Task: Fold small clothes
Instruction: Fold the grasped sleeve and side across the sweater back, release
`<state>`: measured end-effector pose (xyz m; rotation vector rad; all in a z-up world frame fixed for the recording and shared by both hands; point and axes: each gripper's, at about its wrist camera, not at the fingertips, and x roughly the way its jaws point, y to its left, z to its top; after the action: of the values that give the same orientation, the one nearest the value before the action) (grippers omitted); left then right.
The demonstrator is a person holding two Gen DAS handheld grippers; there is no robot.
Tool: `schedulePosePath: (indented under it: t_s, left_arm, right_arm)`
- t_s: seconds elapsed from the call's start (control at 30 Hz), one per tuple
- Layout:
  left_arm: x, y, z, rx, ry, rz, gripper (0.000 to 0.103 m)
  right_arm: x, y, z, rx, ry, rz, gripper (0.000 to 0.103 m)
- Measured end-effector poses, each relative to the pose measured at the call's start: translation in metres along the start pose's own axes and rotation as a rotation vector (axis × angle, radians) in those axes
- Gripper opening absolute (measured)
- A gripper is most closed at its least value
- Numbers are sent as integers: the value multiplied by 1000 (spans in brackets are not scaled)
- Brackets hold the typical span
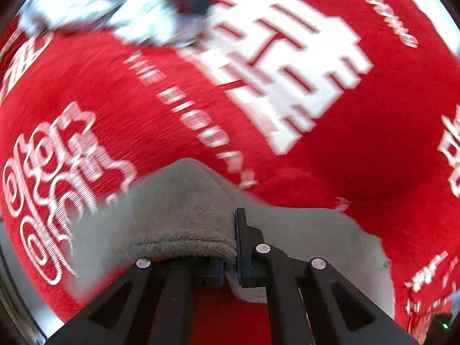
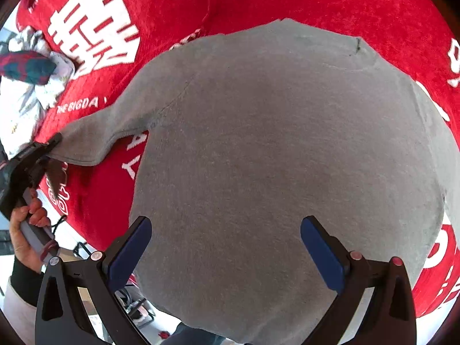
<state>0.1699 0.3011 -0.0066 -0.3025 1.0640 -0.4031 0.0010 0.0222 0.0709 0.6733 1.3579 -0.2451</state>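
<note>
A grey short-sleeved shirt (image 2: 273, 158) lies flat on a red cloth (image 2: 316, 0) with white lettering. The shirt's left sleeve (image 2: 95, 138) is stretched out sideways. My left gripper (image 2: 50, 143) is shut on the sleeve's hem, and a person's hand (image 2: 26, 224) holds its handle. In the left wrist view the sleeve (image 1: 184, 215) drapes over one finger, and my left gripper (image 1: 233, 247) pinches its hem, lifted a little off the red cloth (image 1: 373, 143). My right gripper (image 2: 225, 254) hangs open over the shirt's lower body, nothing between its blue pads (image 2: 129, 253).
A pile of white patterned clothes (image 2: 31, 95) with a dark teal and red item (image 2: 26, 67) on top lies at the far left; it is blurred at top left in the left wrist view (image 1: 120, 11). The table's near edge and the floor (image 2: 86, 247) show at lower left.
</note>
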Motion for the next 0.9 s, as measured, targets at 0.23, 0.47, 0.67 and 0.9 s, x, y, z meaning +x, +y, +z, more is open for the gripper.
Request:
schedulePosePath:
  t_s: [0.23, 0.47, 0.67, 0.9]
  left_arm:
    - [-11, -143, 3, 257, -8, -225, 7]
    - [9, -294, -65, 483, 81, -369, 7]
    - [80, -371, -157, 705, 251, -270, 7]
    - [113, -373, -220, 846, 380, -135, 72]
  right_arm:
    - [-34, -50, -2, 119, -85, 46, 103]
    - [-61, -134, -6, 249, -158, 46, 103]
    - [-55, -202, -15, 371, -176, 83, 103]
    - [-34, -226, -18, 385, -100, 94, 103]
